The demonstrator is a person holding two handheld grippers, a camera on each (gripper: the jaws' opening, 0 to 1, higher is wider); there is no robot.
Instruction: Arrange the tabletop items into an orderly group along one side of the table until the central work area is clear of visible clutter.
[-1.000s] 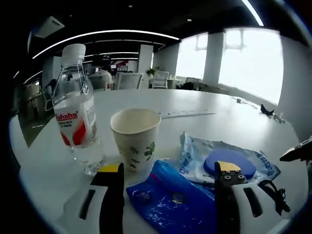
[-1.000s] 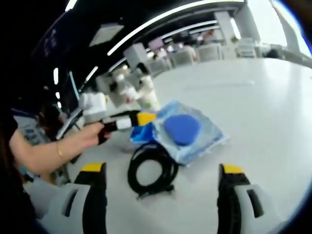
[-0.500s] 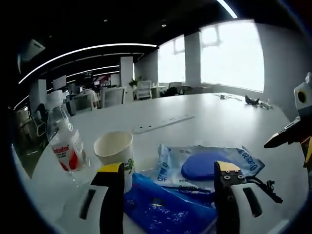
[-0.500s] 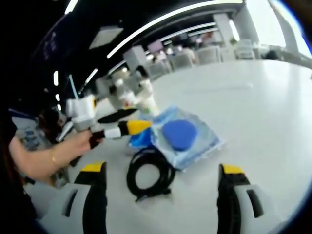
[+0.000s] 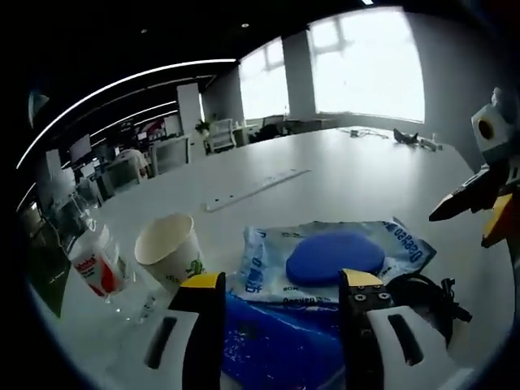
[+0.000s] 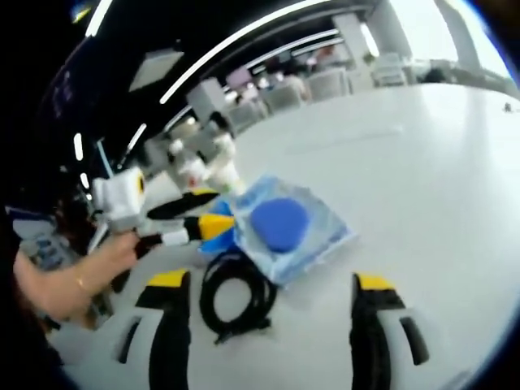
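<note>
Left gripper view has the left gripper (image 5: 280, 286) with jaws spread wide and empty over a dark blue packet (image 5: 272, 345), whose near end is hidden behind the jaws; just beyond it on the white table (image 5: 325, 175) lies the clear wipes pouch (image 5: 325, 260) with a blue disc, its long axis running across the view. A paper cup (image 5: 168, 252) stands upright beside the pouch, a water bottle (image 5: 93, 268) beyond the cup, leaning in the fisheye and partly cut off. Right gripper view shows the right gripper (image 6: 264, 284) wide apart above a coiled black cable (image 6: 236, 296) touching the pouch's near edge.
</note>
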